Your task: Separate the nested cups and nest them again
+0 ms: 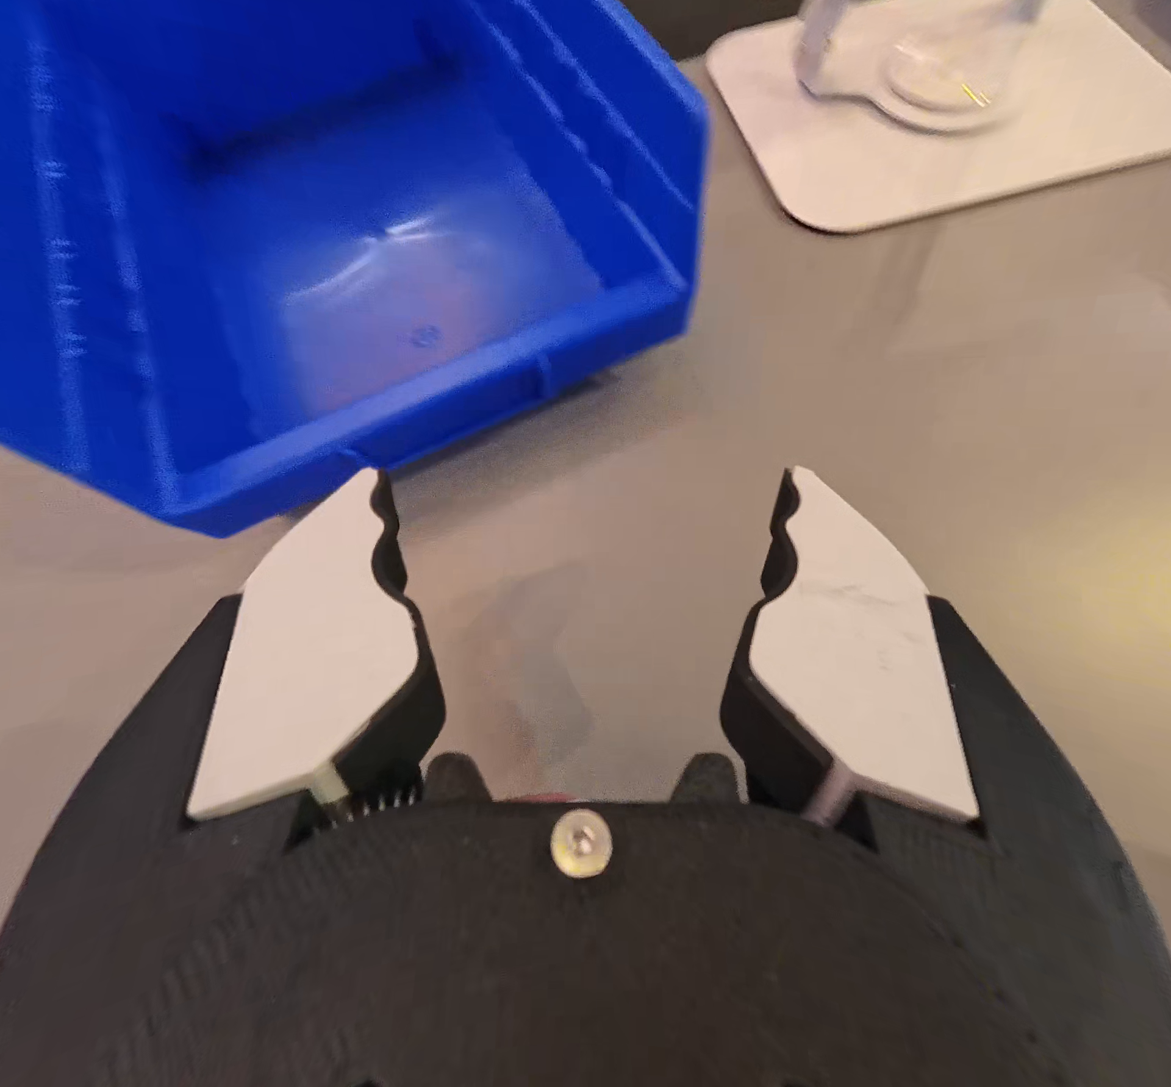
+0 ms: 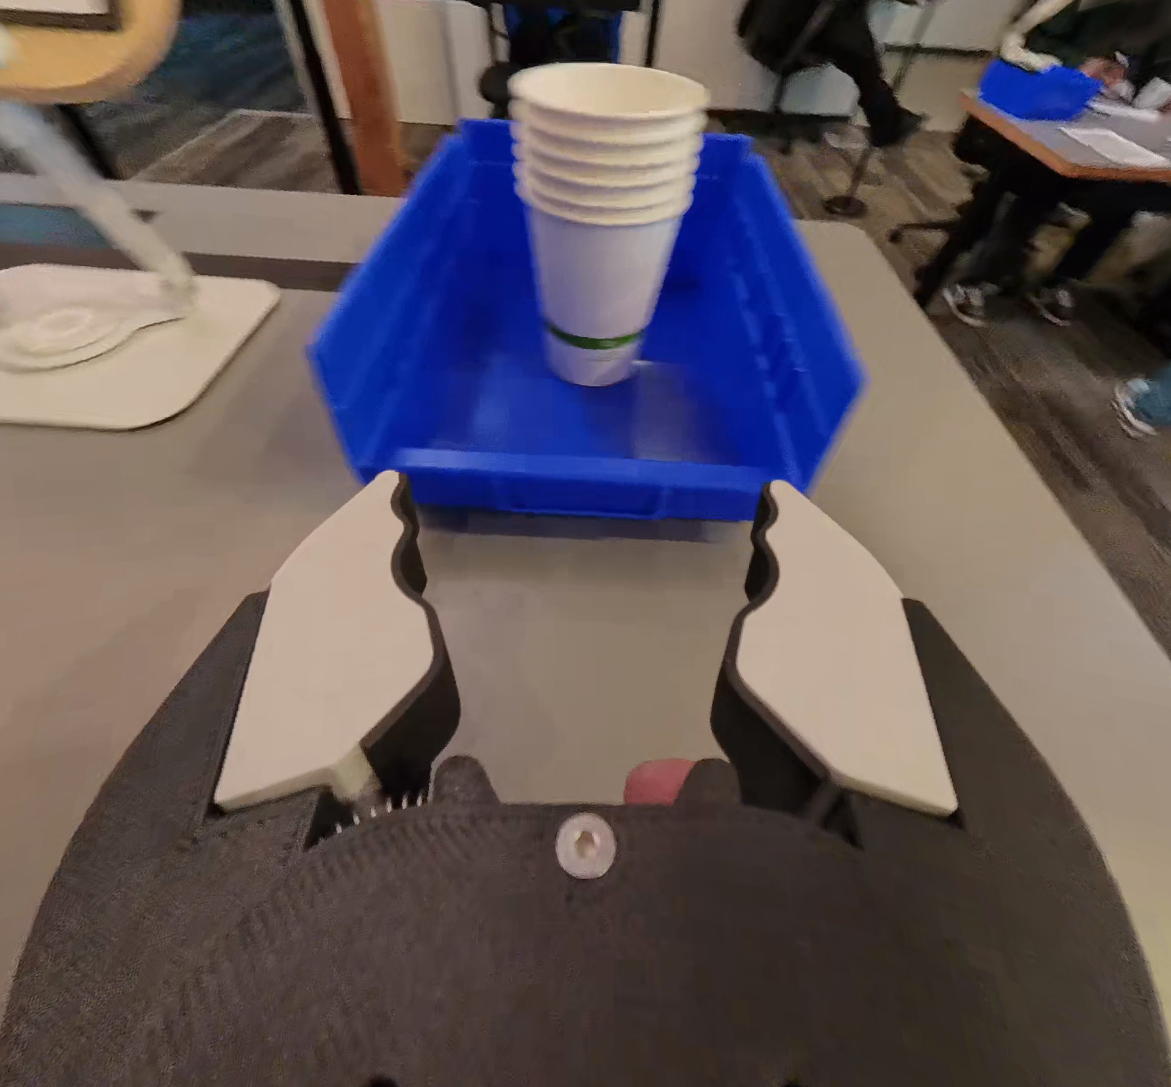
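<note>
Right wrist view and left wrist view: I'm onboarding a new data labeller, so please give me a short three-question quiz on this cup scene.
1. True or false: the stack of white paper cups stands upright inside the blue bin.
2. Multiple choice: the right gripper is A) shut on a cup, B) open with nothing between its fingers, C) shut on the bin's front wall.
3. Short answer: in the left wrist view, what lies to the right of the blue bin on the grey table?

Key
1. True.
2. B.
3. A white flat stand base; the left gripper is also open, with nothing in it.
</note>
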